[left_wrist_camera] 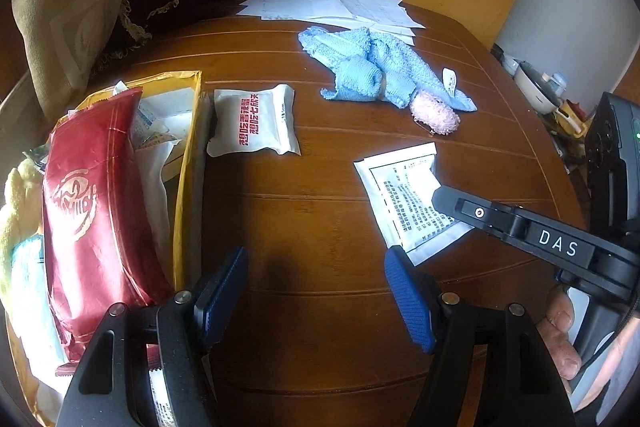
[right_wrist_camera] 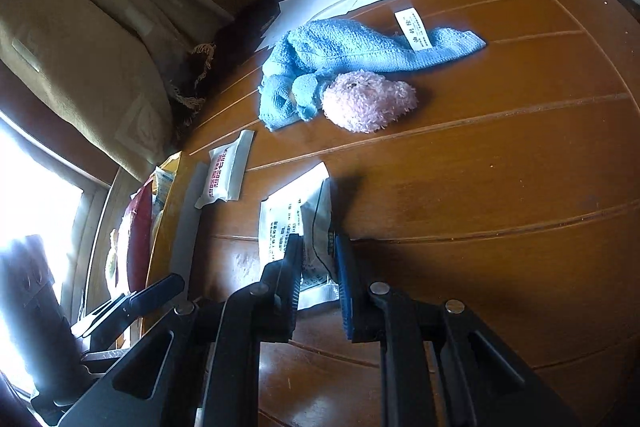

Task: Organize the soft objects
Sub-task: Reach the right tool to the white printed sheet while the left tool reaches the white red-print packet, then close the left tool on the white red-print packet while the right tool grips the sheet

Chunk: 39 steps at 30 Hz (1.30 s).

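Observation:
My right gripper (right_wrist_camera: 318, 267) is shut on a flat white printed packet (right_wrist_camera: 288, 219) that lies on the wooden table (right_wrist_camera: 500, 167); the packet (left_wrist_camera: 400, 195) and that gripper (left_wrist_camera: 444, 201) also show in the left wrist view. My left gripper (left_wrist_camera: 316, 291) is open and empty above bare table, beside a yellow box (left_wrist_camera: 188, 163) holding a red pouch (left_wrist_camera: 92, 211) and white packets. A white packet with red characters (left_wrist_camera: 254, 121) lies next to the box. A crumpled blue cloth (left_wrist_camera: 372, 71) and a pink fluffy item (left_wrist_camera: 436, 113) lie farther back.
White papers (left_wrist_camera: 332, 5) lie at the table's far edge. A dark fringed cloth (left_wrist_camera: 168, 3) and a beige curtain (left_wrist_camera: 68, 27) are at the back left. Clutter (left_wrist_camera: 548, 95) sits beyond the table's right edge. A yellow towel (left_wrist_camera: 18, 203) sits left of the box.

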Each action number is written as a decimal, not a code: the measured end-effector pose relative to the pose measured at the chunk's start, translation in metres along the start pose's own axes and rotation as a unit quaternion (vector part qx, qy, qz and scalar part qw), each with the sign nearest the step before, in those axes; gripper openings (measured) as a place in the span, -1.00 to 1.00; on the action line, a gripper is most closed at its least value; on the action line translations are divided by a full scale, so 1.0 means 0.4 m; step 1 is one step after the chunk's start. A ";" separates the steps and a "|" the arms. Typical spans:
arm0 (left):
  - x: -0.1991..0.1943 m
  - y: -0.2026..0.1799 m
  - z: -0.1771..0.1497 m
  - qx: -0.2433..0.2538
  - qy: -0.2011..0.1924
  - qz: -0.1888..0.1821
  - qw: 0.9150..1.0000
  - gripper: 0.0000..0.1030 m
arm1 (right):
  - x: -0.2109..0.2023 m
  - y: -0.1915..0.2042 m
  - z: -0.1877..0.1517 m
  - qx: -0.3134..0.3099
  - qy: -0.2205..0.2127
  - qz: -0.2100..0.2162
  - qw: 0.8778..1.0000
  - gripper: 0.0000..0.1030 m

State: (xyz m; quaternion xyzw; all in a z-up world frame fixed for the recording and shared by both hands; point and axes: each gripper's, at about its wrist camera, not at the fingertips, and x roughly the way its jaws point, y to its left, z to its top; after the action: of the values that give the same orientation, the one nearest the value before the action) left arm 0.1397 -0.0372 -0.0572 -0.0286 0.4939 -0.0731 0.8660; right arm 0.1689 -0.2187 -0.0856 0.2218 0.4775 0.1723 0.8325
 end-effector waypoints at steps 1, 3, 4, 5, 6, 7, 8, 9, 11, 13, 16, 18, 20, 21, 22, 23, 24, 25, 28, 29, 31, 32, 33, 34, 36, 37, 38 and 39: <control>-0.001 0.008 0.002 -0.006 -0.003 -0.003 1.000 0.44 | -0.001 0.000 0.000 -0.003 0.001 0.000 1.000 -0.68; -0.001 0.021 0.004 -0.013 -0.009 0.000 1.000 0.44 | 0.000 0.001 0.000 -0.008 0.001 0.001 1.000 -0.68; 0.000 0.022 0.005 -0.011 -0.009 0.010 1.000 0.44 | 0.002 -0.001 0.000 -0.006 0.002 0.003 1.000 -0.68; 0.001 0.023 0.004 -0.008 -0.010 0.016 1.000 0.44 | 0.004 -0.003 0.000 -0.004 0.003 0.008 1.000 -0.66; 0.001 0.026 0.005 -0.008 -0.010 0.018 1.000 0.44 | 0.005 -0.005 -0.001 -0.003 0.003 0.011 1.000 -0.66; 0.000 0.032 0.005 -0.014 -0.012 0.019 1.000 0.44 | 0.005 -0.006 -0.001 -0.004 0.003 0.012 1.000 -0.66; 0.000 0.038 0.007 -0.019 -0.014 0.016 1.000 0.44 | 0.006 -0.006 -0.001 -0.004 0.003 0.012 1.000 -0.66; -0.001 0.044 0.009 -0.024 -0.015 0.013 1.000 0.44 | 0.006 -0.007 -0.001 -0.004 0.003 0.012 1.000 -0.66; -0.002 0.050 0.013 -0.031 -0.014 0.014 0.999 0.44 | 0.007 -0.005 0.000 -0.006 0.005 0.011 1.000 -0.65; -0.005 0.042 0.015 -0.033 -0.011 0.023 0.999 0.44 | 0.007 -0.005 0.002 -0.006 0.007 0.012 1.000 -0.65; -0.013 0.025 0.030 -0.032 -0.009 0.018 0.999 0.45 | 0.009 -0.009 0.009 -0.001 0.013 0.020 1.000 -0.64; -0.013 0.020 0.055 -0.034 -0.002 0.009 0.999 0.45 | 0.012 -0.015 0.015 0.002 0.013 0.030 0.999 -0.64; -0.009 0.008 0.087 -0.030 -0.002 0.019 0.999 0.45 | 0.016 -0.015 0.017 0.000 0.014 0.036 0.999 -0.65; -0.004 0.001 0.104 -0.024 -0.003 0.024 0.999 0.45 | 0.019 -0.017 0.017 0.000 0.017 0.043 0.999 -0.67; 0.006 -0.007 0.122 -0.016 -0.003 0.029 0.999 0.45 | 0.021 -0.019 0.017 -0.001 0.018 0.051 0.999 -0.68; 0.020 -0.016 0.141 -0.006 -0.002 0.035 0.999 0.45 | 0.022 -0.020 0.016 -0.003 0.019 0.058 0.998 -0.68; 0.038 -0.022 0.161 0.000 0.002 0.041 0.999 0.45 | 0.023 -0.022 0.016 -0.003 0.017 0.063 0.998 -0.68; 0.061 -0.018 0.182 0.002 0.013 0.046 0.999 0.45 | 0.024 -0.026 0.016 0.000 0.015 0.066 0.998 -0.68; 0.131 -0.003 0.234 -0.006 0.044 0.064 0.997 0.45 | 0.025 -0.032 0.017 0.004 0.016 0.068 0.998 -0.68; 0.151 0.000 0.246 -0.006 0.049 0.073 0.996 0.45 | 0.023 -0.032 0.016 0.003 0.013 0.065 0.998 -0.68; 0.185 0.004 0.261 -0.001 0.055 0.100 0.993 0.42 | 0.018 -0.031 0.014 0.001 0.008 0.060 0.998 -0.68; 0.198 0.007 0.264 0.000 0.058 0.107 0.993 0.34 | 0.018 -0.030 0.013 0.000 0.008 0.060 0.998 -0.68; 0.201 0.008 0.266 0.004 0.051 0.116 0.992 0.32 | 0.018 -0.030 0.011 0.001 0.008 0.061 0.998 -0.68; 0.202 0.009 0.266 0.004 0.047 0.123 0.991 0.19 | 0.017 -0.031 0.010 0.002 0.009 0.061 0.998 -0.68; 0.200 0.011 0.262 0.003 0.040 0.143 0.989 -0.06 | 0.017 -0.030 0.008 0.002 0.010 0.061 0.998 -0.68; 0.199 0.012 0.259 0.002 0.035 0.151 0.988 -0.26 | 0.018 -0.027 0.007 0.001 0.010 0.060 0.998 -0.68; 0.199 0.013 0.258 0.006 0.031 0.153 0.988 -0.37 | 0.017 -0.025 0.007 -0.001 0.009 0.059 0.998 -0.68; 0.198 0.011 0.257 0.013 0.028 0.155 0.987 -0.46 | 0.018 -0.023 0.006 -0.003 0.010 0.059 0.998 -0.68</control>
State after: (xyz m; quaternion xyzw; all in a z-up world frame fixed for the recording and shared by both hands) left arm 0.2683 -0.0474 -0.0727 0.0612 0.5153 0.0547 0.8530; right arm 0.1752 -0.2234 -0.0945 0.2455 0.4715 0.2247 0.8167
